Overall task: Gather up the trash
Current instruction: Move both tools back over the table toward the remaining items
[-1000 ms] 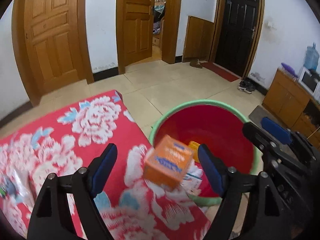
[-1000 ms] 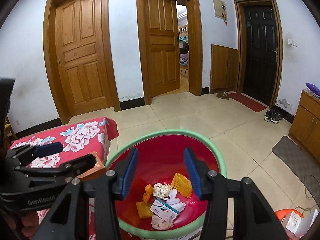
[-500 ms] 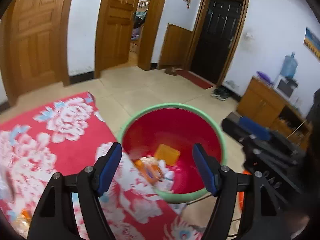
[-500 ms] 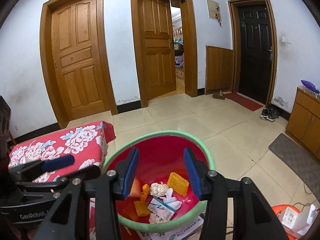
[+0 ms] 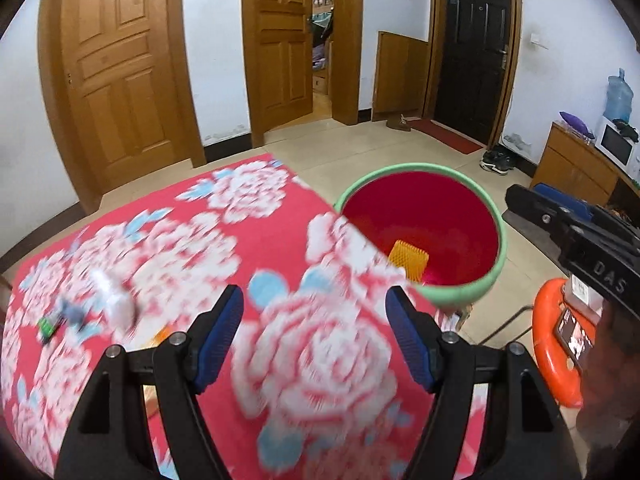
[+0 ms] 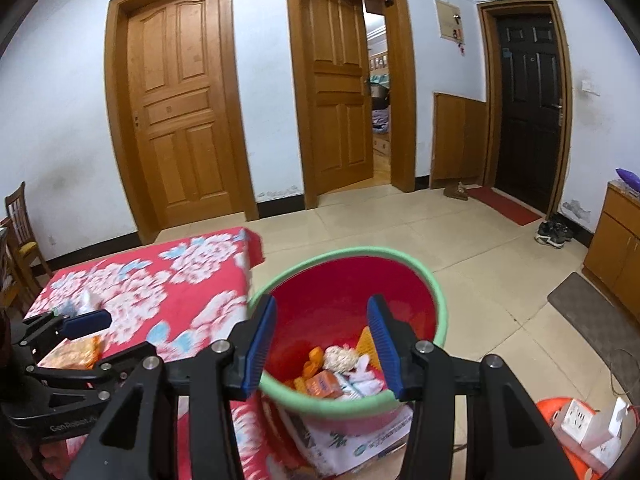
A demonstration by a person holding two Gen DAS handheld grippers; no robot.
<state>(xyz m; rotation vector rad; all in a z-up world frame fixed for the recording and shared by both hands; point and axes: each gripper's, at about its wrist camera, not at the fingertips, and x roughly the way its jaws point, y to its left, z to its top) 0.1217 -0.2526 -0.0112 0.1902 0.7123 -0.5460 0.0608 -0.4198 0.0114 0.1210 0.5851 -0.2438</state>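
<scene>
Left wrist view: tablecloth [image 5: 280,240] blurred, hiding basin [image 5: 496,220] trash; left gripper [image 5: 316,336], right gripper [image 6: 322,344] both apart, empty.

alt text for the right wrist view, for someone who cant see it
The open right gripper hangs above a red plastic basin with a green rim holding an orange carton, white tissue wads and yellow foam netting. To its left, the open left gripper is over a red floral tablecloth.
</scene>
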